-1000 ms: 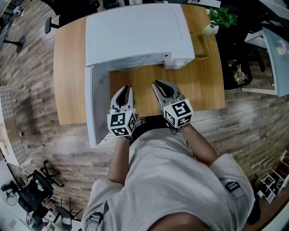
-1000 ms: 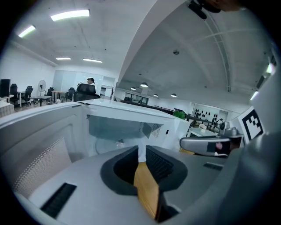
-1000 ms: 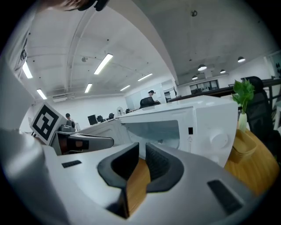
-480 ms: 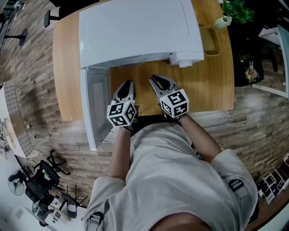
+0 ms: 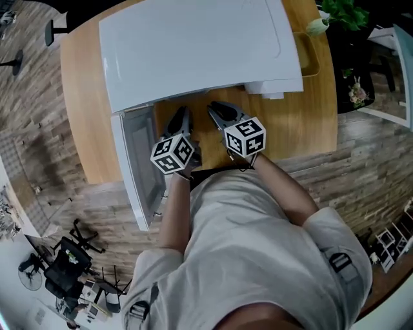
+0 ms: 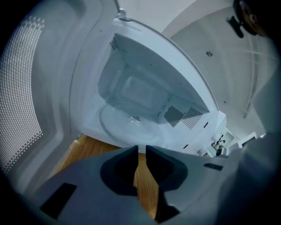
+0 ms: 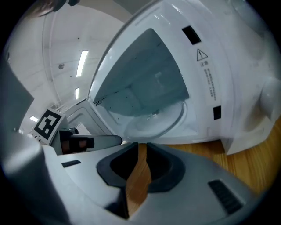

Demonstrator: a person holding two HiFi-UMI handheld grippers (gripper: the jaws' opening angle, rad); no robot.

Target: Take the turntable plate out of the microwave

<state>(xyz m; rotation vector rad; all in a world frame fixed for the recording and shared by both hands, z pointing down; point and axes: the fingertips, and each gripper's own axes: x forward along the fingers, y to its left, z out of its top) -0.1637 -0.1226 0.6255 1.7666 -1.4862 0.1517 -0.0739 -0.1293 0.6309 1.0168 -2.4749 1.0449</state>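
Observation:
A white microwave (image 5: pixel 193 45) stands on a wooden table (image 5: pixel 303 122), its door (image 5: pixel 132 161) swung open to the left. The clear glass turntable plate (image 6: pixel 131 127) lies flat on the cavity floor, also seen as the plate (image 7: pixel 153 121) in the right gripper view. My left gripper (image 5: pixel 182 115) and right gripper (image 5: pixel 216 108) hover side by side just in front of the opening, short of the plate. The left gripper (image 6: pixel 141 149) has a narrow gap between its jaws. The right gripper (image 7: pixel 142 146) has just been opening a little. Nothing is between either pair of jaws.
The open door stands close on the left of my left gripper. A yellowish tray (image 5: pixel 308 55) and a potted plant (image 5: pixel 335 16) sit by the microwave's right side. The microwave's control side (image 7: pixel 206 74) lies to the right of the cavity. Office chairs (image 5: pixel 64 264) stand on the floor.
Both grippers have sunk and moved closer to the microwave's open front. The microwave fills more of the head view.

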